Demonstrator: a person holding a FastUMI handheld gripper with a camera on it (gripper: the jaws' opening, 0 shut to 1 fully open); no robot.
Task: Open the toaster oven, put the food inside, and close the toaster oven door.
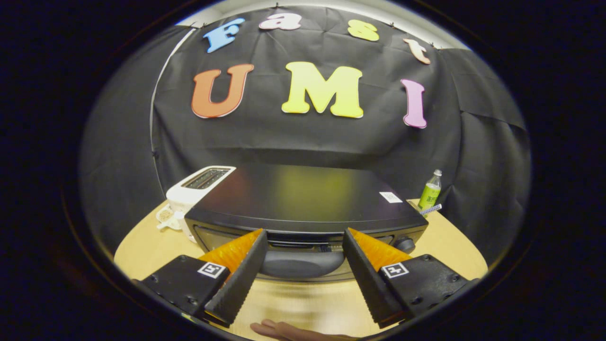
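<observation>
Ridged tool (303, 237) spread, boxy toaster oven (303, 203)

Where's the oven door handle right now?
The door handle sits on the toaster oven front, between and just beyond the open gripper fingers.

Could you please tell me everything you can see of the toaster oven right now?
The toaster oven is a black box with a smooth, slightly glossy top that bears a small white sticker near its right rear corner. It stands upright on the wooden table, its front facing the open gripper, whose fingers flank the rounded dark door handle without touching it. The door looks closed. A round knob sits at the front right. A white toaster stands close beside its left side.
</observation>
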